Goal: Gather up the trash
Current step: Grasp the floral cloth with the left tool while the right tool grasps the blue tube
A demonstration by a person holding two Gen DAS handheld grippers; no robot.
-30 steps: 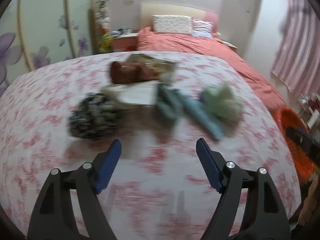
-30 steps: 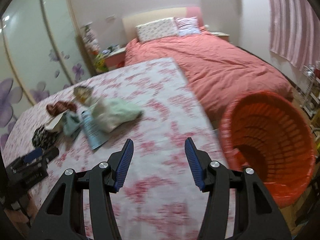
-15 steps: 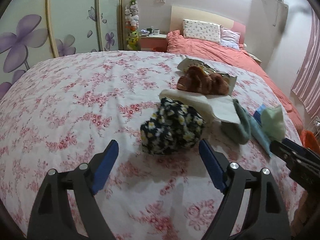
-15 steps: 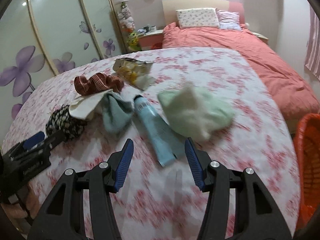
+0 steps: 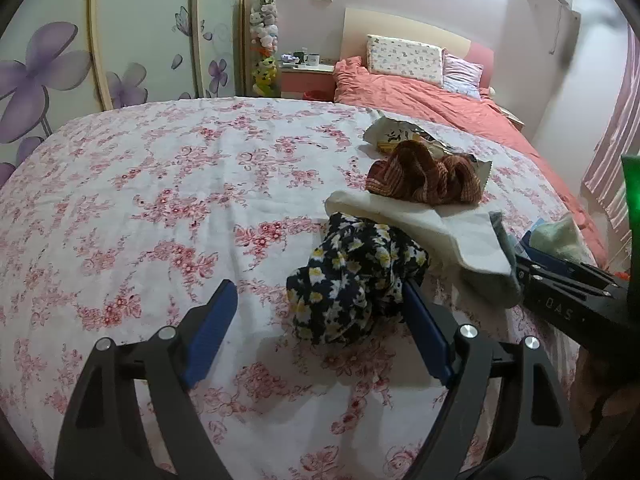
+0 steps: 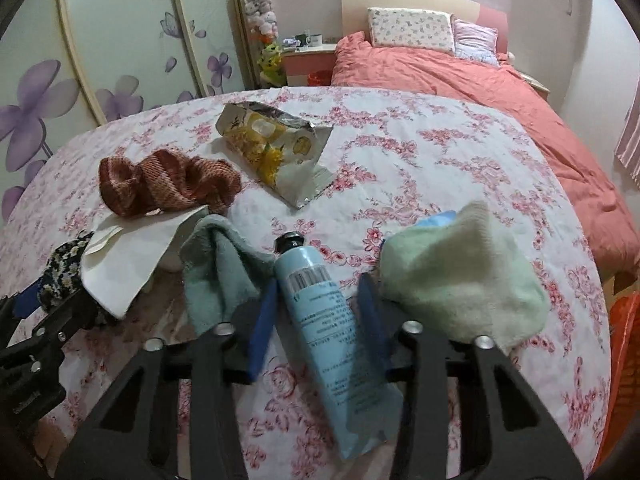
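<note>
Surface [image 6: 460,152] under floral cloth carries uncollected clutter: foil wrapper [image 6: 276,152] upper centre, blue tube [image 6: 320,312] lower centre. Orange basket [image 6: 624,360] waits at right edge. Right tongs [image 6: 316,320] are closing around the tube, pads not yet pressing; left tongs [image 5: 320,320] stand apart before a floral cloth [image 5: 352,280].

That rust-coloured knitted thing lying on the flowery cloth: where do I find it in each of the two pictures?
Left wrist view: the rust knitted piece is right of centre, in the upper half, in front of the torn foil snack bag.
Right wrist view: the rust knitted piece is left of centre, with the bag to its right.
Shared landmark: the cream cloth that lies just in front of the knitted piece in both.
</note>
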